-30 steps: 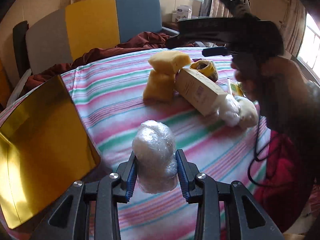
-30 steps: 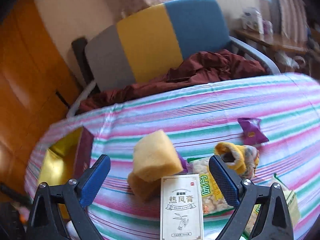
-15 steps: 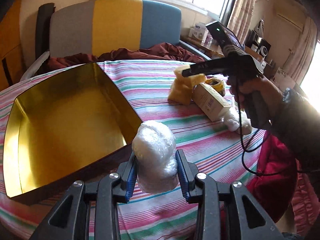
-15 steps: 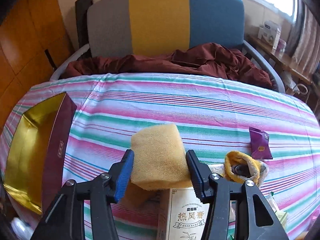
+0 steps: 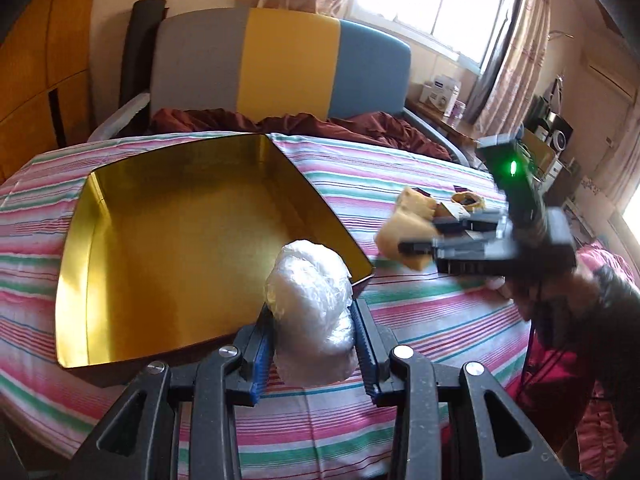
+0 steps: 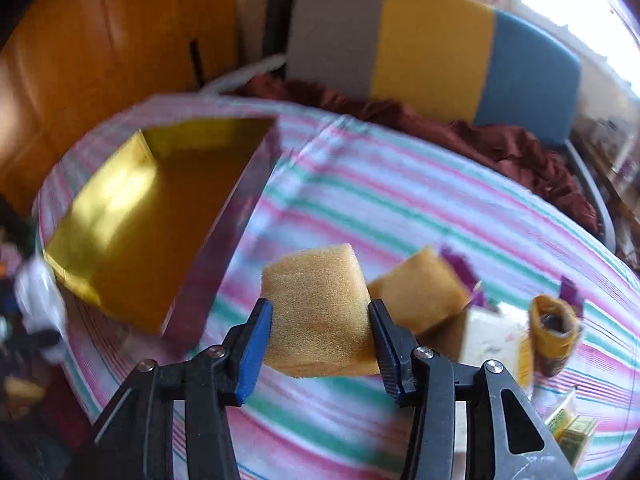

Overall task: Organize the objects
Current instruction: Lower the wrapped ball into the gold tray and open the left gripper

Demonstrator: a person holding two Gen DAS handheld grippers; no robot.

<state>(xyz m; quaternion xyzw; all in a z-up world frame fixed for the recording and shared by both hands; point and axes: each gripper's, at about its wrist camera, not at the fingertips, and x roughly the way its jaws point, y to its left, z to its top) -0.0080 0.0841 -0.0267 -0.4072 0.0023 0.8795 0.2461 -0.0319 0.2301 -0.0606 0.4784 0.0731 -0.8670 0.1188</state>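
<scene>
While clamped, sponge [image 6: 318, 312] fills hand-held gripper [image 6: 320, 338].

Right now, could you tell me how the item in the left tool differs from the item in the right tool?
The left tool grips a white plastic-wrapped bundle; the right tool grips a yellow sponge. The bundle is rounded, crinkly and shiny, while the sponge is a flat-sided, matte, porous block. The bundle stands taller than it is wide between the pads; the sponge looks squarer. Both are held clear of the striped tablecloth, near the open gold-lined box.
</scene>
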